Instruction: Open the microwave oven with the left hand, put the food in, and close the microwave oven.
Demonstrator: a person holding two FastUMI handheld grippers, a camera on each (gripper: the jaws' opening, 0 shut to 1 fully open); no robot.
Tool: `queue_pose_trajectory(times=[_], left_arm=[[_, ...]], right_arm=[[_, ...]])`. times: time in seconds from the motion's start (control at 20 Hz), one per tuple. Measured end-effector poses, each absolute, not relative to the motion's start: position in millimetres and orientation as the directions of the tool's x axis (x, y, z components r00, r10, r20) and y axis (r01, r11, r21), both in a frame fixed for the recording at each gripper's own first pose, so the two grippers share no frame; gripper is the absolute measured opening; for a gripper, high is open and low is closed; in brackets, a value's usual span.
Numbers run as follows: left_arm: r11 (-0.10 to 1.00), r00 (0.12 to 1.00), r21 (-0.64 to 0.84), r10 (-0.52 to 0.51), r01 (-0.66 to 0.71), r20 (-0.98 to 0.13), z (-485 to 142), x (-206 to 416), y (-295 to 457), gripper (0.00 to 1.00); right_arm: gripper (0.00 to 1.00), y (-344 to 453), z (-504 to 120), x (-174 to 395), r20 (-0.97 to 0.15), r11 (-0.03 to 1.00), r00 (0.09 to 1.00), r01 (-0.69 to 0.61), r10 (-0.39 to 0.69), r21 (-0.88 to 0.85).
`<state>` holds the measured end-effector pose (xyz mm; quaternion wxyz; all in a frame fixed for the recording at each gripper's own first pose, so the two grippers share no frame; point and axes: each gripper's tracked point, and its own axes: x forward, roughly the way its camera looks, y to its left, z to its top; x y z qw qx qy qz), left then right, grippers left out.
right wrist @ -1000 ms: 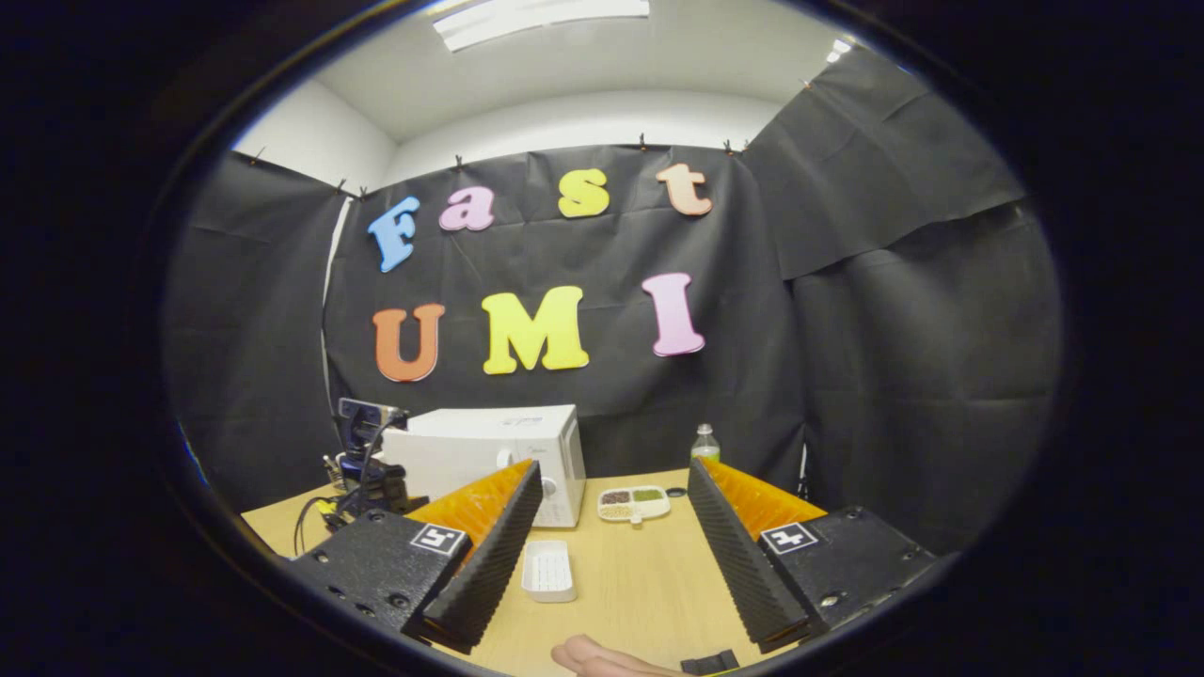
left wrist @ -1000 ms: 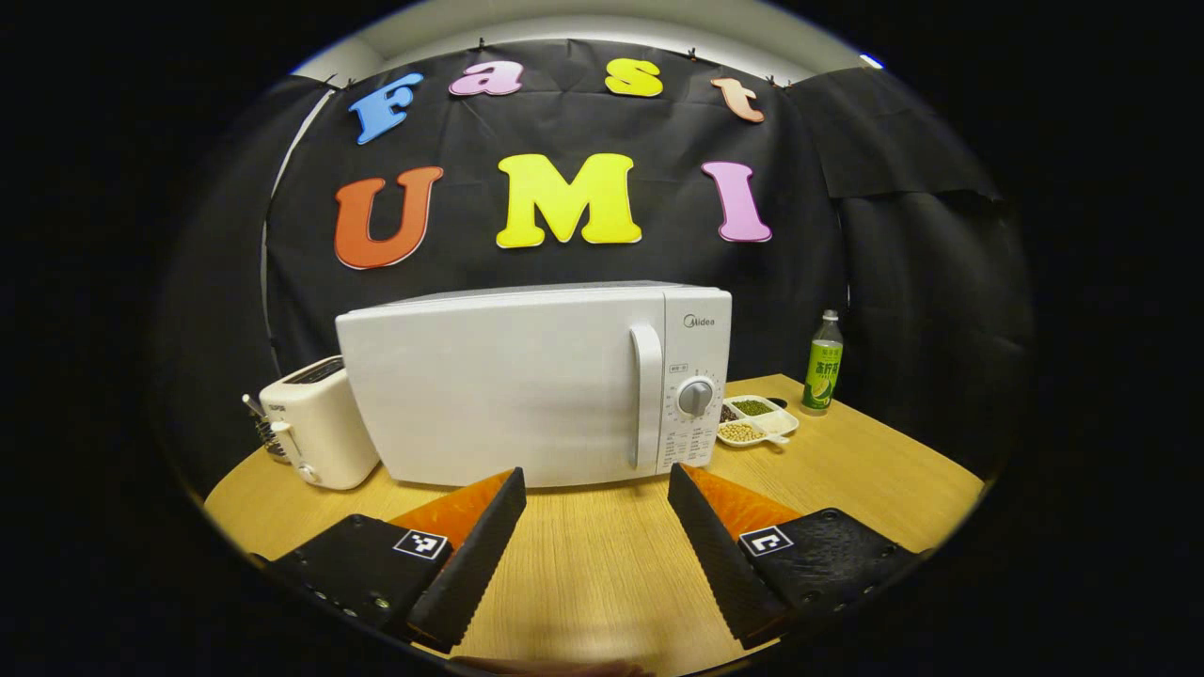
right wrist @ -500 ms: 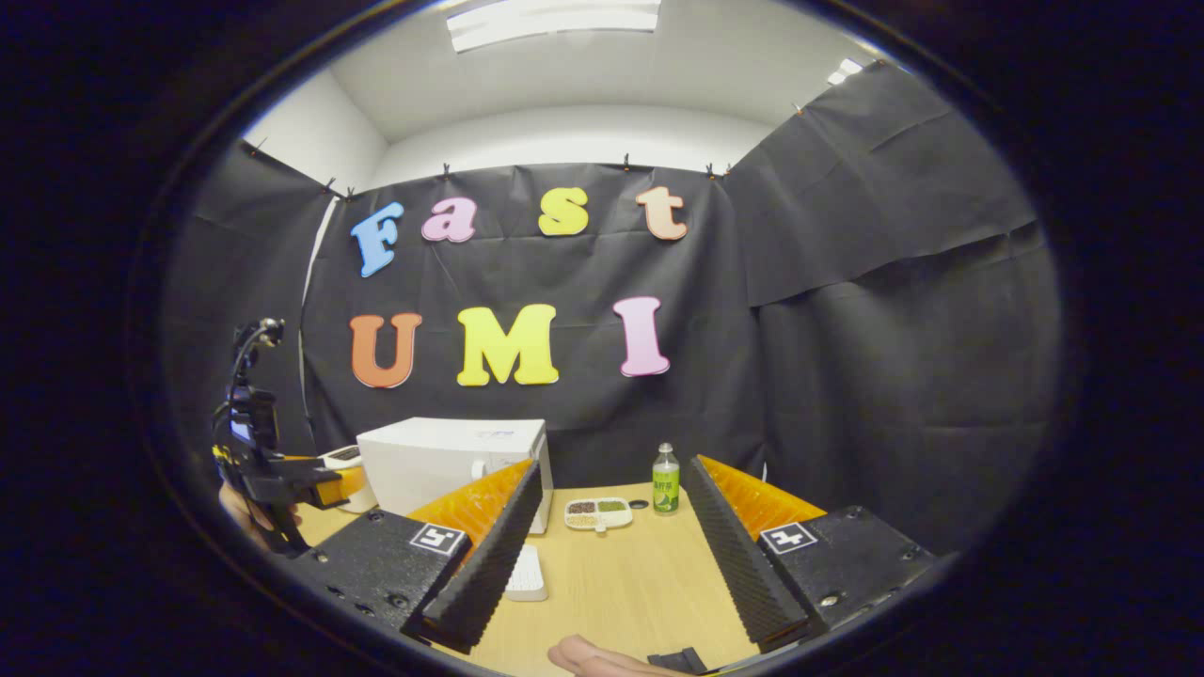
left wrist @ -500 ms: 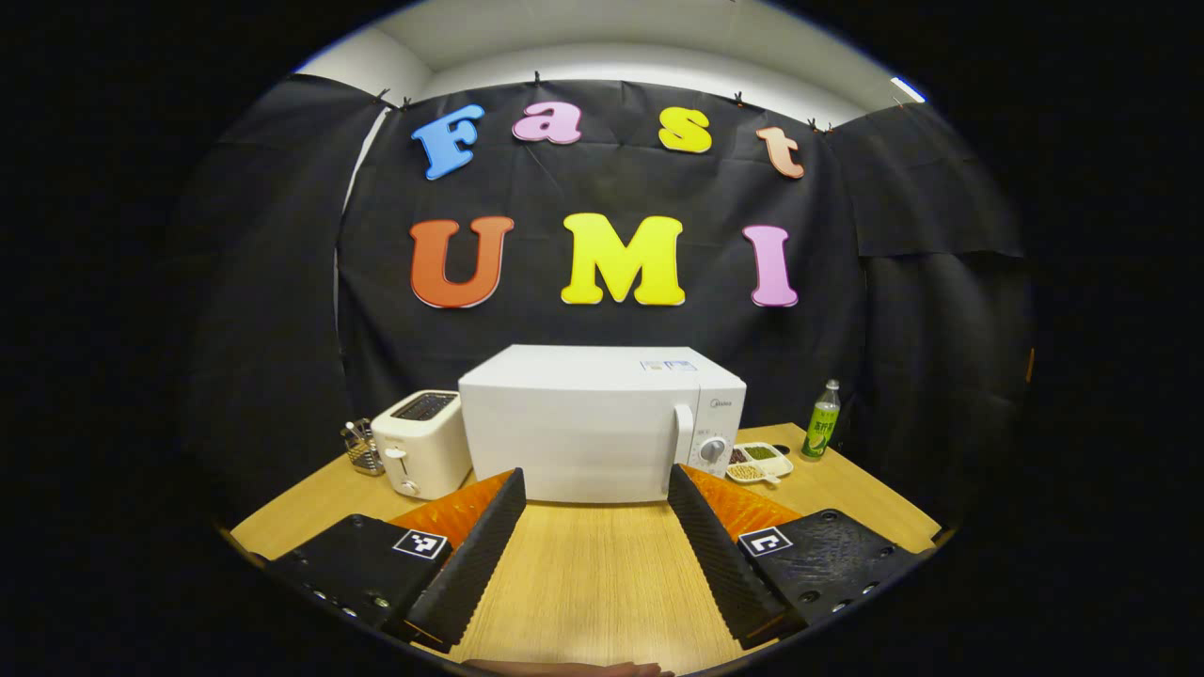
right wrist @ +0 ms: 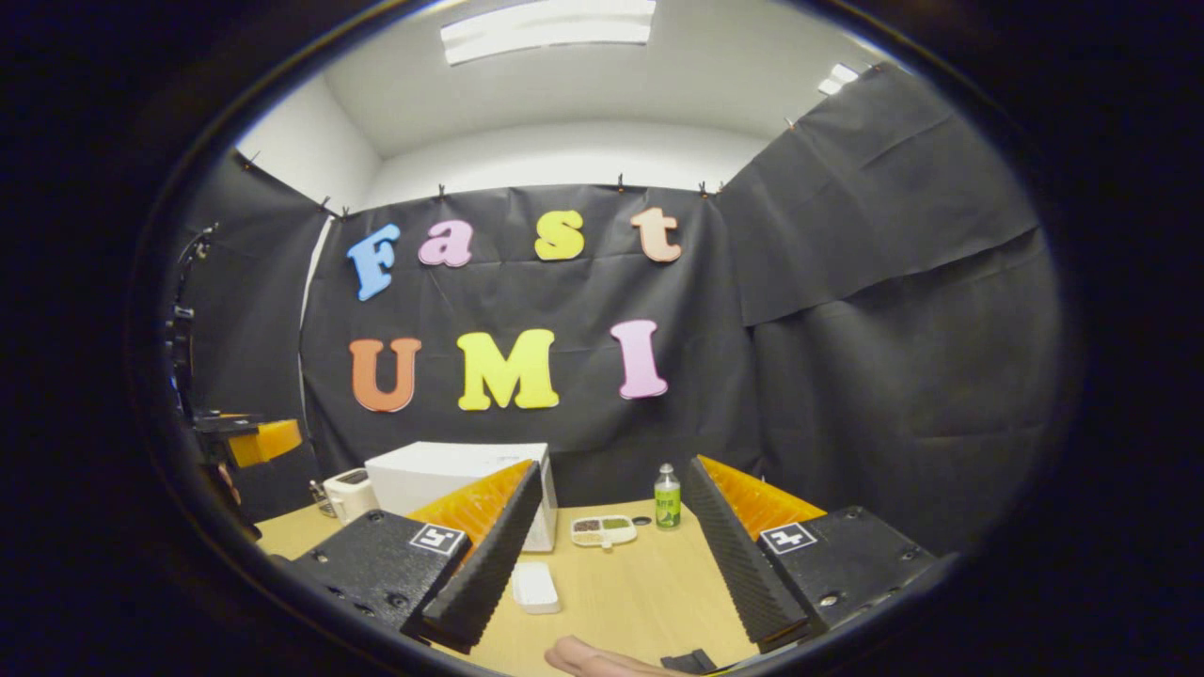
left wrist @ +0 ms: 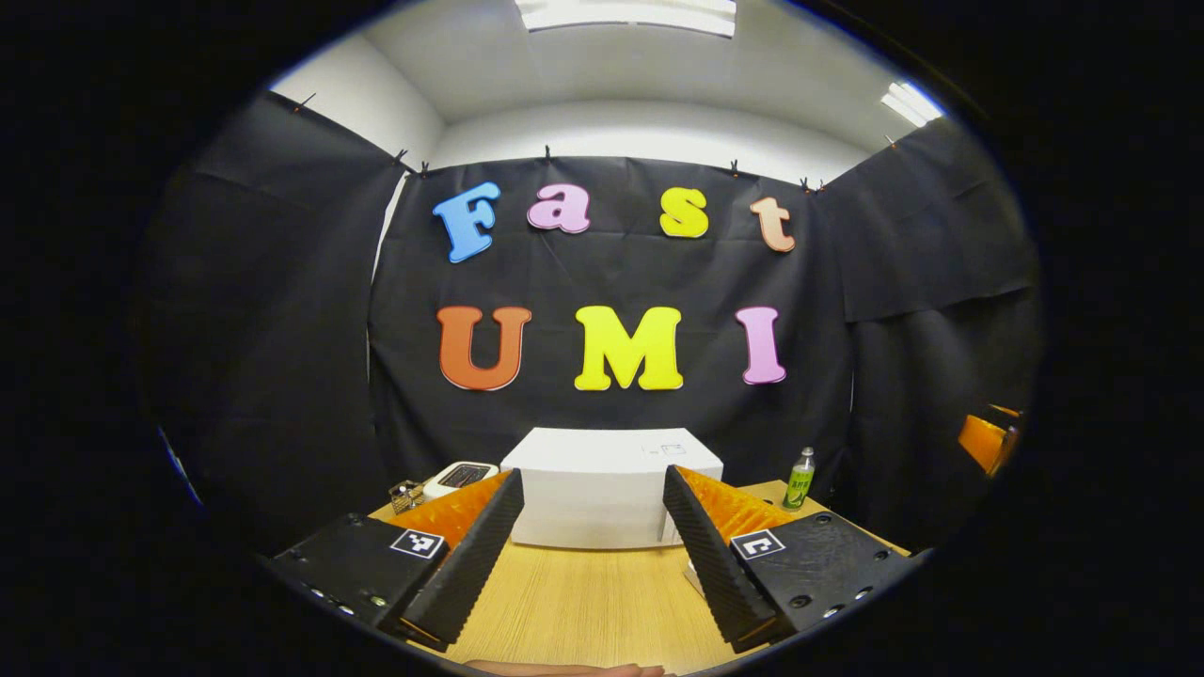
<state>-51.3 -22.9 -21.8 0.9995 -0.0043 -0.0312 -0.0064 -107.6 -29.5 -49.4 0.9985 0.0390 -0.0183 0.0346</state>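
A: Starting with the left gripper view, what is the left gripper (left wrist: 588,550) doing?

B: It is hanging above the wooden bench (left wrist: 583,602) with its jaws spread wide and nothing between them. It is facing the microwave oven (left wrist: 602,484), which is sitting closed at the back of the bench, well apart from the fingertips.

A: What is standing around the oven?

B: A white toaster (left wrist: 458,477) is sitting just to its left, with a small wire holder (left wrist: 406,493) beside that. A green bottle (left wrist: 800,478) is standing upright to the oven's right, near the black cloth wall. At the far right edge, part of the other gripper is showing.

A: And in the right gripper view?

B: The right gripper (right wrist: 607,536) is also being held over the bench (right wrist: 640,592), jaws wide apart and gripping nothing. A small white tray (right wrist: 534,587) is lying on the bench just beyond the left fingertip, out in front of the microwave oven (right wrist: 451,475), whose door is looking shut from here.

A: Is there anything else on that side?

B: A divided dish (right wrist: 603,530) holding dark, green and pale contents is lying to the right of the oven, with the green bottle (right wrist: 667,495) standing just beside it. The toaster (right wrist: 348,493) is peeking out left of the oven. The left gripper (right wrist: 254,440) is showing at the far left edge, up off the bench; I cannot tell its jaws from this angle. A bit of a hand (right wrist: 602,658) is showing at the bottom edge.
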Motion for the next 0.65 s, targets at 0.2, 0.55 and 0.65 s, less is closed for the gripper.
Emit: queue_pose_trajectory(times=[0.2, 0.55, 0.65], left_arm=[[1.000, 0.992, -0.019, -0.007, 0.010, 0.127, 3, -85, -25, 0.83], [0.999, 0.994, -0.014, 0.048, -0.047, 0.101, -20, -117, -11, 0.82], [0.998, 0.996, -0.050, 0.034, -0.030, 0.082, -26, -115, -19, 0.94]], right_arm=[[0.99, -26, -34, -115, 0.069, 0.995, 0.995, -0.073, 0.069, 0.068], [0.98, -28, -20, -130, 0.113, 0.994, 0.992, -0.070, 0.061, 0.081], [0.91, -32, -25, -129, 0.106, 0.993, 0.993, -0.066, 0.056, 0.093]])
